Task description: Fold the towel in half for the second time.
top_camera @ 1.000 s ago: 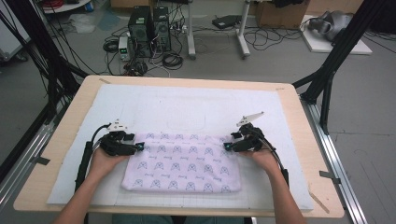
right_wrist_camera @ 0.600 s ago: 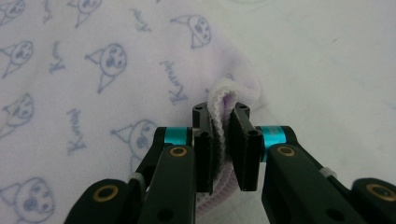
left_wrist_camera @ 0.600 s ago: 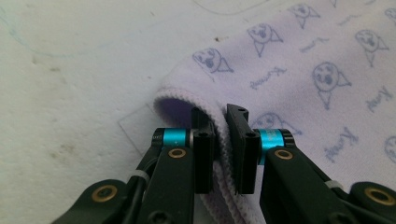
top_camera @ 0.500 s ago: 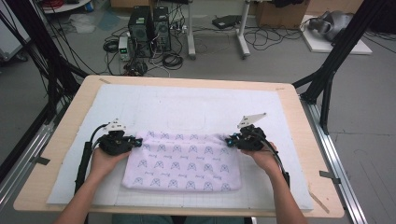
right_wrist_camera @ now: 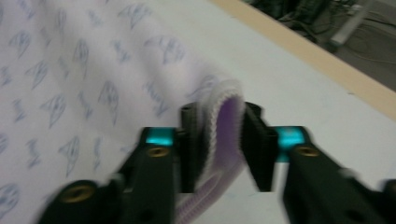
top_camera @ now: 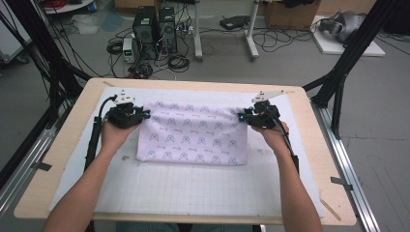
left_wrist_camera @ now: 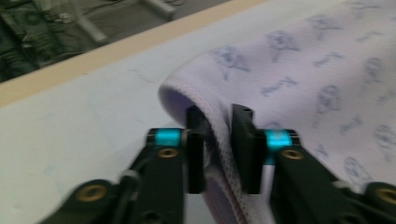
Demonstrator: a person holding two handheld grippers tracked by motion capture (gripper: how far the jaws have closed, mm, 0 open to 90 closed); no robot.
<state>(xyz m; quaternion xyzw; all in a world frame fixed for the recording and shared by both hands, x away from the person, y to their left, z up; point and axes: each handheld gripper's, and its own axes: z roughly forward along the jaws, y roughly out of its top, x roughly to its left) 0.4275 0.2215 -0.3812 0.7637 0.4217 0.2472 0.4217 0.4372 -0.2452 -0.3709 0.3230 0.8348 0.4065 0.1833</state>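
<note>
A pale lilac cloth (top_camera: pixel 193 133) with a small blue print hangs spread between my two grippers above the white mat (top_camera: pixel 193 188). My left gripper (top_camera: pixel 145 115) is at its far left corner and my right gripper (top_camera: pixel 240 117) at its far right corner. In the left gripper view the cloth's (left_wrist_camera: pixel 303 70) hemmed edge runs loosely between the parted jaws of the left gripper (left_wrist_camera: pixel 219 144). In the right gripper view the folded hem of the cloth (right_wrist_camera: pixel 70 70) leans on one jaw of the right gripper (right_wrist_camera: pixel 219 144), with a gap to the other. Both pairs of jaws have just been opening.
The mat covers a wooden table (top_camera: pixel 72 140) whose bare rim runs around it. Black frame posts (top_camera: pixel 338 82) rise at the far corners. Computers and cables (top_camera: pixel 154 34) lie on the floor beyond the far edge.
Both hands have risen and moved away from the person, taking the cloth's far edge along. The cloth has shifted from the near part of the mat toward the middle.
</note>
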